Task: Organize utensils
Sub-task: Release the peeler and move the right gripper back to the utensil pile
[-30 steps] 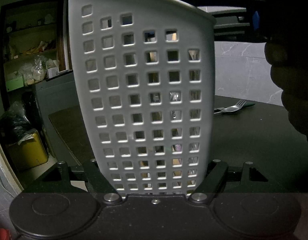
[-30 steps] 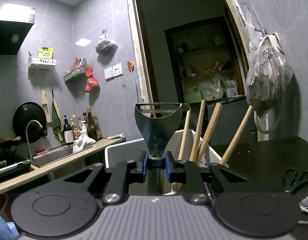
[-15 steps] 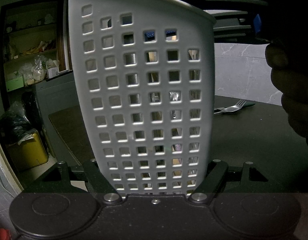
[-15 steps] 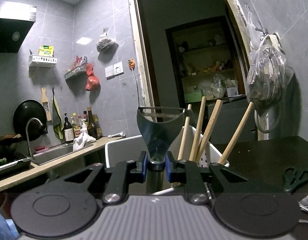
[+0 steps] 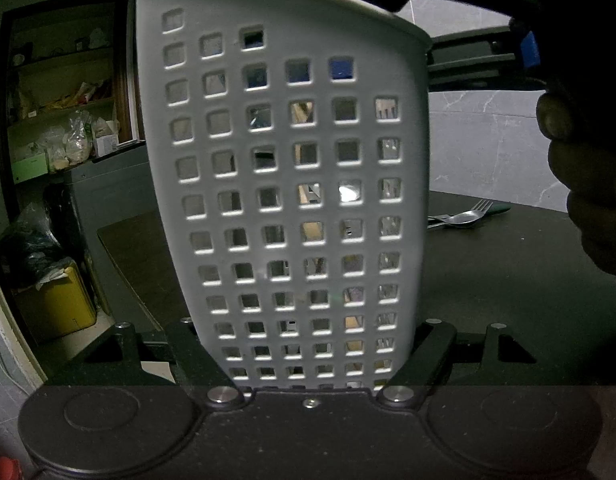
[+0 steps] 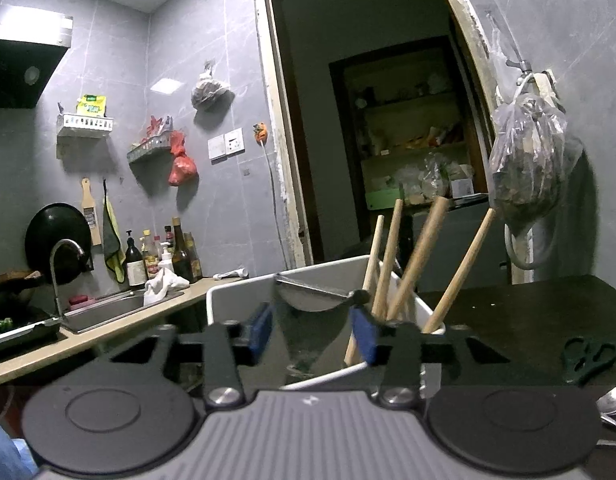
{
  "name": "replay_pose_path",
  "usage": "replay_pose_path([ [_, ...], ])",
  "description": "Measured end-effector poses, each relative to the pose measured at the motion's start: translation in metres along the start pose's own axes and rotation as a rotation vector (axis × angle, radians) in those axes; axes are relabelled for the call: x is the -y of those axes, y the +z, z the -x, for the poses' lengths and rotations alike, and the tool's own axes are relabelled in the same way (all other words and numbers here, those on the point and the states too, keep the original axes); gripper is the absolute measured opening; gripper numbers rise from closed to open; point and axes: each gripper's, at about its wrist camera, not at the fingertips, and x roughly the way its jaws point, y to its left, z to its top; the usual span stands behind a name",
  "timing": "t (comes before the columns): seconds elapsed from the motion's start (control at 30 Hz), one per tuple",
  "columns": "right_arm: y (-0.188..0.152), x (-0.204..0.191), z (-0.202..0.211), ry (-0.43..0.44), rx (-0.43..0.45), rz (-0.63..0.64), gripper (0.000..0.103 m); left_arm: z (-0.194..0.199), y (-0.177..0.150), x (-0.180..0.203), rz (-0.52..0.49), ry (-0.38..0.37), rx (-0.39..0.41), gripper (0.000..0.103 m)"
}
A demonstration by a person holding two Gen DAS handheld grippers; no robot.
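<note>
The left gripper (image 5: 312,360) clamps the white perforated utensil holder (image 5: 291,184) upright on the dark table (image 5: 508,280). The right gripper (image 6: 312,332) hovers over the holder's rim, jaws spread apart around a metal spatula (image 6: 312,300) standing inside beside four wooden handles (image 6: 420,264).

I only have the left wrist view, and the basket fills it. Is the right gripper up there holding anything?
Observer: No. The right gripper has its jaws open around a peeler that sits in the basket.
Operator: What else is in the basket?
Observer: Four wooden handles, leaning just right of the peeler.
Operator: Anything on the table besides the fork and spoon that I can see?
Observer: Dark scissors lie to the right of the basket.
</note>
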Motion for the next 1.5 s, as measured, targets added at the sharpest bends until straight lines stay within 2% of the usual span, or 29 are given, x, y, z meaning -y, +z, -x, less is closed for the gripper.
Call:
replay_pose_path([
  [0.13,-0.001,0.0,0.004,0.023,0.012,0.007,0.069,-0.001,0.0,-0.001,0.002,0.0,0.0,0.077],
  [0.33,-0.001,0.006,0.009,0.065,0.024,-0.02,0.076,-0.001,0.0,-0.001,0.004,-0.002,0.001,0.077],
  [0.4,0.0,0.009,0.012,0.065,0.033,-0.027,0.089,-0.001,-0.001,-0.001,0.006,-0.002,0.004,0.077],
  [0.43,0.001,0.009,0.016,0.057,0.049,-0.02,0.1,-0.001,-0.001,-0.001,0.004,-0.002,0.005,0.077],
  [0.47,0.001,0.009,0.019,0.046,0.067,-0.01,0.103,-0.001,-0.002,-0.001,0.003,-0.001,0.006,0.077],
  [0.63,0.009,0.011,0.036,0.057,0.119,0.026,0.103,-0.001,-0.003,-0.001,0.003,-0.001,0.005,0.077],
  [0.83,0.013,0.018,0.058,0.004,0.199,0.029,0.103,-0.001,-0.003,-0.001,0.001,0.0,0.005,0.077],
  [0.97,0.011,0.032,0.076,-0.111,0.229,-0.002,0.103,-0.001,-0.003,-0.001,0.002,0.0,0.005,0.077],
  [1.03,0.008,0.043,0.079,-0.226,0.206,-0.027,0.103,-0.001,-0.003,-0.001,0.002,-0.001,0.006,0.077],
  [1.1,0.002,0.058,0.075,-0.414,0.119,-0.045,0.103,-0.001,-0.003,-0.001,-0.001,0.0,0.005,0.077],
  [1.17,-0.007,0.079,0.062,-0.642,-0.039,-0.077,0.103,-0.001,-0.003,-0.001,-0.003,-0.001,0.005,0.078],
  [1.2,-0.013,0.089,0.058,-0.71,-0.096,-0.098,0.103,0.0,-0.003,0.0,-0.004,-0.001,0.005,0.078],
  [1.23,-0.019,0.098,0.057,-0.732,-0.133,-0.12,0.103,0.0,-0.003,-0.001,-0.005,-0.002,0.005,0.078],
  [1.33,-0.034,0.117,0.06,-0.699,-0.197,-0.188,0.103,-0.001,-0.003,-0.001,-0.005,-0.002,0.005,0.078],
  [1.5,-0.036,0.122,0.058,-0.691,-0.222,-0.188,0.103,-0.001,-0.003,-0.001,-0.004,-0.003,0.005,0.078],
])
